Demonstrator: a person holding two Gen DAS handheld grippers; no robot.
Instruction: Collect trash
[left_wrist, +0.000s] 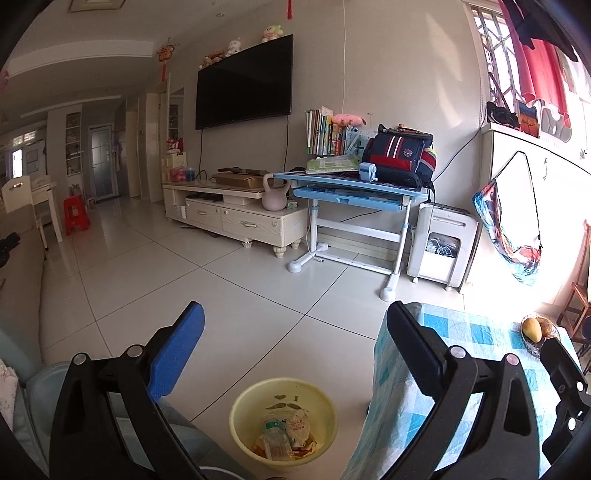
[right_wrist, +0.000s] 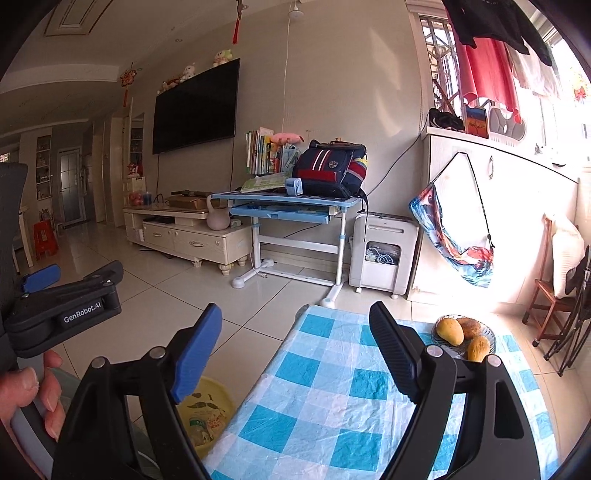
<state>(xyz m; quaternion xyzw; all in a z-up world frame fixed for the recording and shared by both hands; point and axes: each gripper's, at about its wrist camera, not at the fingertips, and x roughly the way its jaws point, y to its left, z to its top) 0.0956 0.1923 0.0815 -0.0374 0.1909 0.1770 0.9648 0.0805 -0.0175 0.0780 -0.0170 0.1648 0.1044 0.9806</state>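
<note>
A yellow bin (left_wrist: 284, 402) stands on the tiled floor beside the table and holds a plastic bottle (left_wrist: 275, 437) and crumpled wrappers (left_wrist: 297, 426). My left gripper (left_wrist: 295, 310) hangs above and before the bin, open, with nothing between its fingers. In the right wrist view the bin (right_wrist: 218, 402) shows partly behind my blue finger. My right gripper (right_wrist: 295, 310) is open and empty over the near end of the table with the blue-and-white checked cloth (right_wrist: 332, 387). At the left there, a hand (right_wrist: 33, 387) holds the left gripper (right_wrist: 79, 273).
A plate of fruit (right_wrist: 461, 334) sits on the table's far right. Across the tiled floor stand a cream TV cabinet (left_wrist: 236, 218), a blue child's desk (left_wrist: 351, 188) with a backpack, and a white appliance (left_wrist: 443, 243). A wooden chair (right_wrist: 550, 295) is at the right.
</note>
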